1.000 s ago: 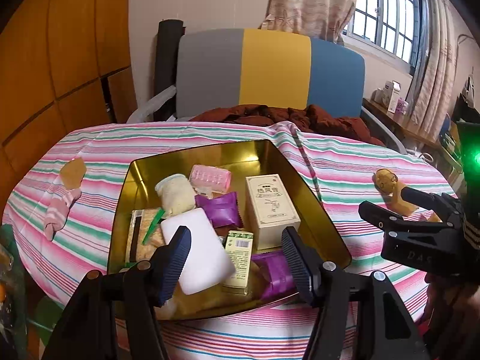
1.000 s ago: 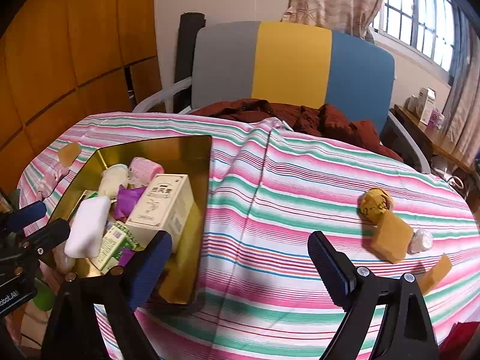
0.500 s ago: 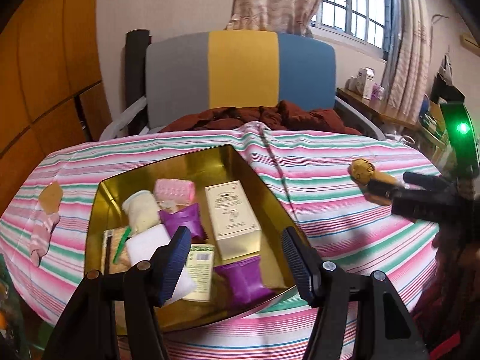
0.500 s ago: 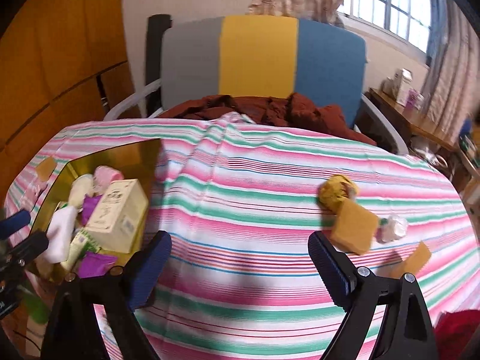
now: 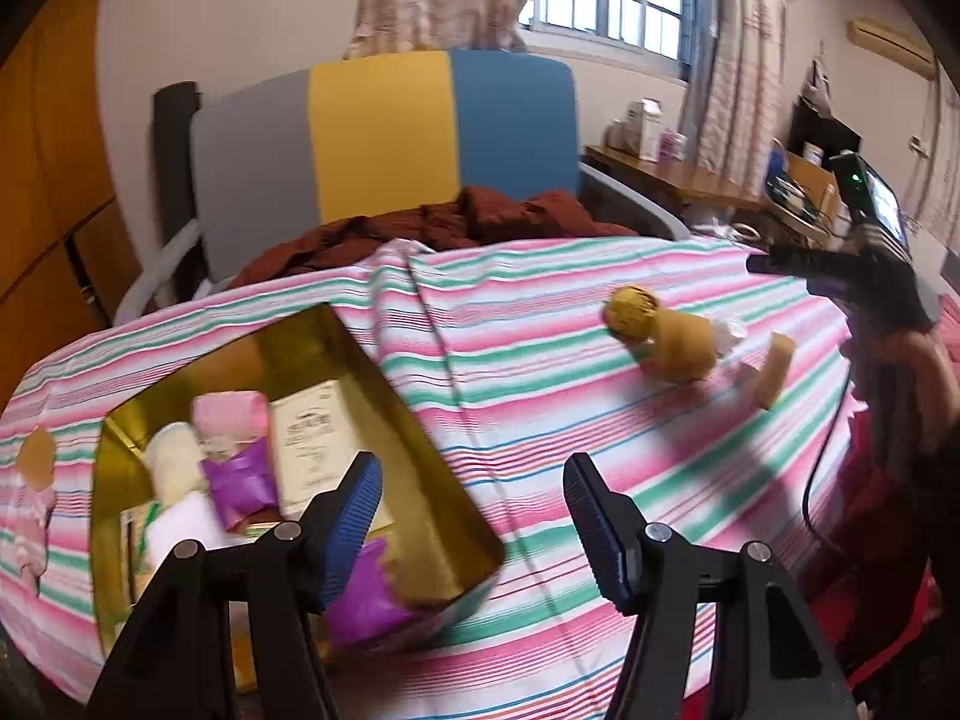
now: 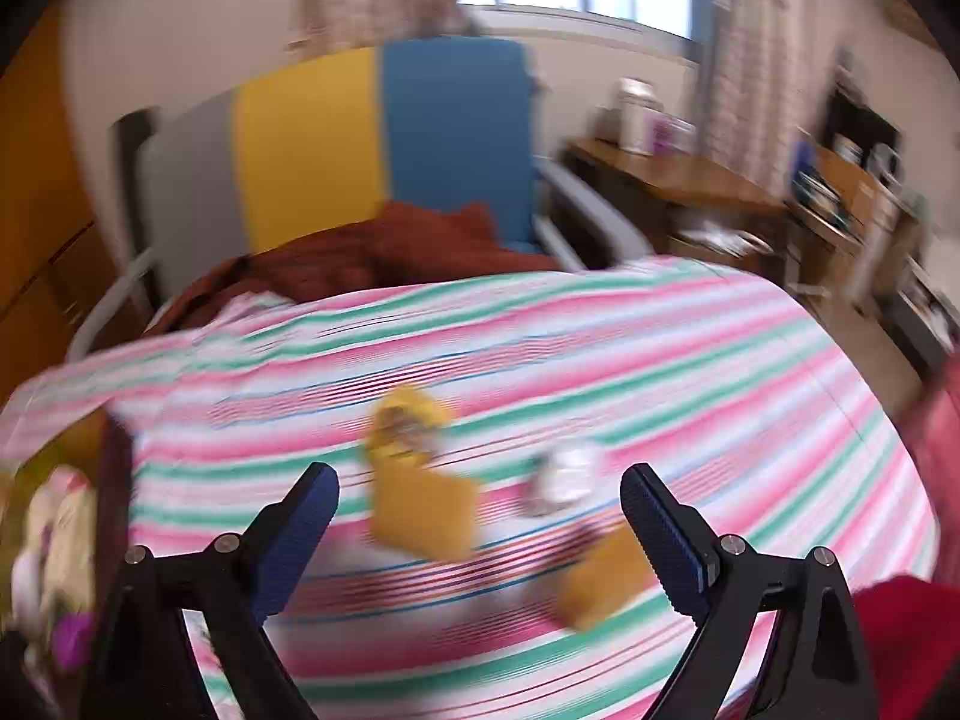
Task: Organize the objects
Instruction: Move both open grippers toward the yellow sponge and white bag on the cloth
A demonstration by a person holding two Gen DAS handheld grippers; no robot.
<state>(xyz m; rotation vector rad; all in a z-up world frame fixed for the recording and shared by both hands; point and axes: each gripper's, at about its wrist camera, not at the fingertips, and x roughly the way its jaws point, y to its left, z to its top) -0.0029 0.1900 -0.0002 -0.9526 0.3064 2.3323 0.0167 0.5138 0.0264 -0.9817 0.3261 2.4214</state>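
Note:
A gold tin (image 5: 420,438) on the striped cloth holds several small packets and a cream box (image 5: 312,444). My left gripper (image 5: 474,516) hovers open over the tin's right corner, with nothing between its fingers. To the right lie a yellow crumpled ball (image 5: 630,312), an ochre block (image 5: 684,345), a white wrapped piece (image 5: 729,333) and a tan wedge (image 5: 774,366). The right wrist view is blurred; there my right gripper (image 6: 480,522) has its jaws opening wide, empty, above the ochre block (image 6: 426,516), the white piece (image 6: 561,477) and the wedge (image 6: 600,588).
A pink packet (image 5: 30,516) and a tan tag (image 5: 36,456) lie left of the tin. A grey, yellow and blue chair (image 5: 384,138) with a rust-brown blanket (image 5: 456,222) stands behind the table. A wooden side desk (image 5: 672,174) is at right.
Both grippers have swung to the right: the tin has slid to the left in both views, and the yellow items now sit under my right gripper. Its jaws have widened slightly.

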